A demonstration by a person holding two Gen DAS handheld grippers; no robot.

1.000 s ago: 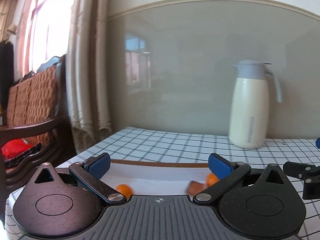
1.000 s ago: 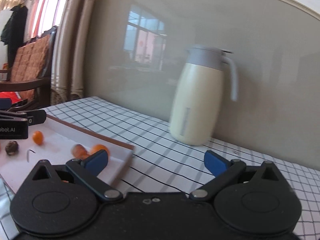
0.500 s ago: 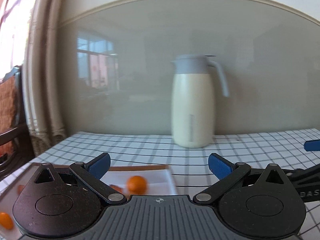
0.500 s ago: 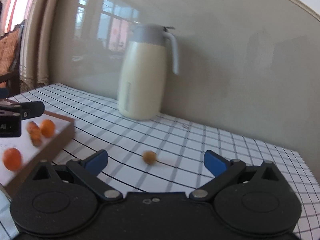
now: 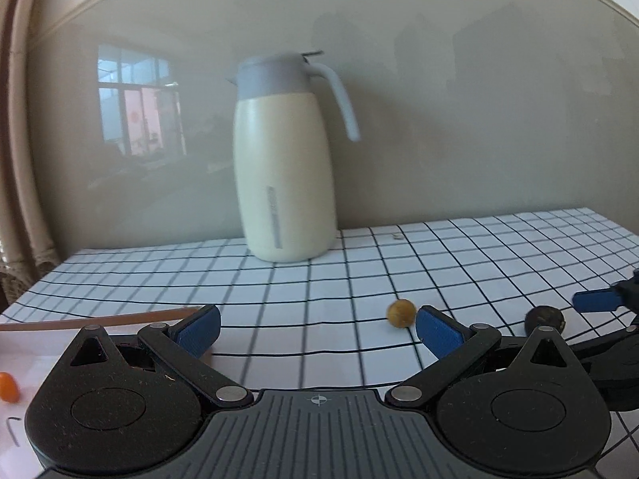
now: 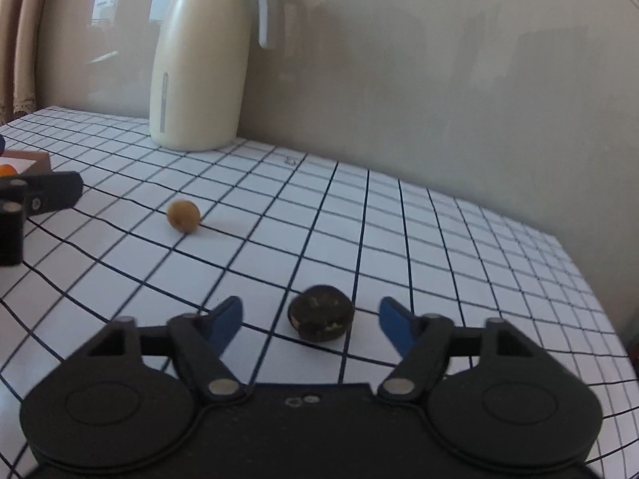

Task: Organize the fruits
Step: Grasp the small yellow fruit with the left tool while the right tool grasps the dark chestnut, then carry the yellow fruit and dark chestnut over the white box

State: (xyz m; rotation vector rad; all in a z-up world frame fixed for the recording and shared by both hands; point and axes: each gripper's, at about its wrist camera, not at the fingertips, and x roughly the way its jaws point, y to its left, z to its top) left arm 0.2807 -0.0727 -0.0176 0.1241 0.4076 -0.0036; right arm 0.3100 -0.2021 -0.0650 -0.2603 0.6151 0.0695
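Observation:
A dark wrinkled round fruit (image 6: pixel 321 313) lies on the checked tablecloth between the blue pads of my right gripper (image 6: pixel 310 317). Its jaws are closing, with gaps still showing on both sides of the fruit. A small tan round fruit (image 6: pixel 183 216) rests further left; the left wrist view shows this tan fruit (image 5: pixel 400 313) just beyond the right pad of my left gripper (image 5: pixel 317 330), which is open and empty. The dark fruit (image 5: pixel 544 319) and the right gripper's blue finger (image 5: pixel 595 300) appear at the right there. An orange fruit (image 5: pixel 8 387) sits on the white tray (image 5: pixel 96 319) at the left.
A cream thermos jug (image 5: pixel 283 183) with a grey lid and handle stands at the back by the wall. The tray's wooden corner (image 6: pixel 32 161) shows at the left of the right wrist view. The table's right edge (image 6: pixel 599 299) falls away. Curtains (image 5: pixel 20 127) hang at the left.
Both grippers have swung right, away from the tray, and dipped toward the cloth. The dark fruit has come between the right gripper's pads, which have narrowed. The tan fruit now sits by the left gripper.

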